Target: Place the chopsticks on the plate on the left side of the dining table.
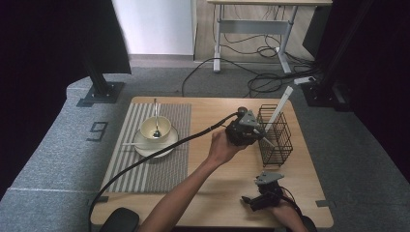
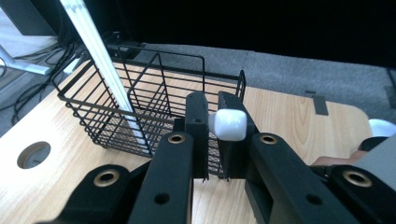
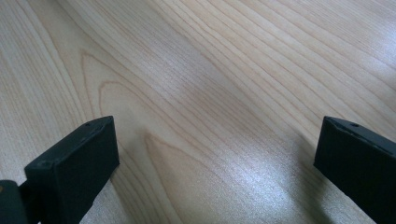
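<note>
My left gripper [image 1: 255,134] hovers at the left side of the black wire basket [image 1: 275,129], shut on a white utensil [image 1: 266,140] whose thin shaft slants toward the basket. In the left gripper view the utensil's rounded white end [image 2: 229,125] is pinched between the black jaws of the left gripper [image 2: 212,102], with the basket [image 2: 154,100] just beyond. Long white sticks [image 2: 98,60] lean upright inside the basket and poke above its rim [image 1: 281,102]. My right gripper [image 1: 255,197] rests low near the table's front edge, open, with only bare wood between its jaws [image 3: 215,149].
A striped placemat [image 1: 150,164] on the left carries a white plate [image 1: 145,147] with a cream bowl [image 1: 155,128] and a metal spoon [image 1: 155,118] in it. The left gripper's cable [image 1: 145,162] crosses the mat. A round hole [image 2: 33,154] pierces the tabletop near the basket.
</note>
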Motion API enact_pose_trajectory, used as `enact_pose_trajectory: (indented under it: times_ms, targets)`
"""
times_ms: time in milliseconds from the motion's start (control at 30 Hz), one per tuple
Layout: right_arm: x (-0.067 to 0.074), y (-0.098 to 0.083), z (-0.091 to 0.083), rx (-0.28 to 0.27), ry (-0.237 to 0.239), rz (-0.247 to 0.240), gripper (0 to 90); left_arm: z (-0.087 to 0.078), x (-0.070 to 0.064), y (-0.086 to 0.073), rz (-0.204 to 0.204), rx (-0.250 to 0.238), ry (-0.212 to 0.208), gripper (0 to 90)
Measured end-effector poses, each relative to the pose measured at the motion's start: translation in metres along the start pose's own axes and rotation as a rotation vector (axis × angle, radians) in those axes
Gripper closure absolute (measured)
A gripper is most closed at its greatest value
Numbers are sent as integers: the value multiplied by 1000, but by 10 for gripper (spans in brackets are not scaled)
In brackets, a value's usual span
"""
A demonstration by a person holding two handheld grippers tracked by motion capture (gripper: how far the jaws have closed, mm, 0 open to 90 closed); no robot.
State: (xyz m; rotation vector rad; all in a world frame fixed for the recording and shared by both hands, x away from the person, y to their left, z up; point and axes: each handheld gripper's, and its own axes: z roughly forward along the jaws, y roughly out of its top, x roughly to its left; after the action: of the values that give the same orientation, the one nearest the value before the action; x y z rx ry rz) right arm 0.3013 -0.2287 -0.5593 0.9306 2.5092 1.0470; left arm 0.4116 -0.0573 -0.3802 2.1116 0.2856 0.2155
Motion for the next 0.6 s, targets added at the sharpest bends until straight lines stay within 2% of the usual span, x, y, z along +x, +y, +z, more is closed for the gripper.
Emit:
enact_pose_trajectory:
  times_ms: [233,600]
  targets:
    - [0,0,0,0,-1,-1,0,-16,8,-2,-39,-20,-26,830]
    - [0,0,0,0,-1,-5,0,-37,11,1,-40,-26,-32,831]
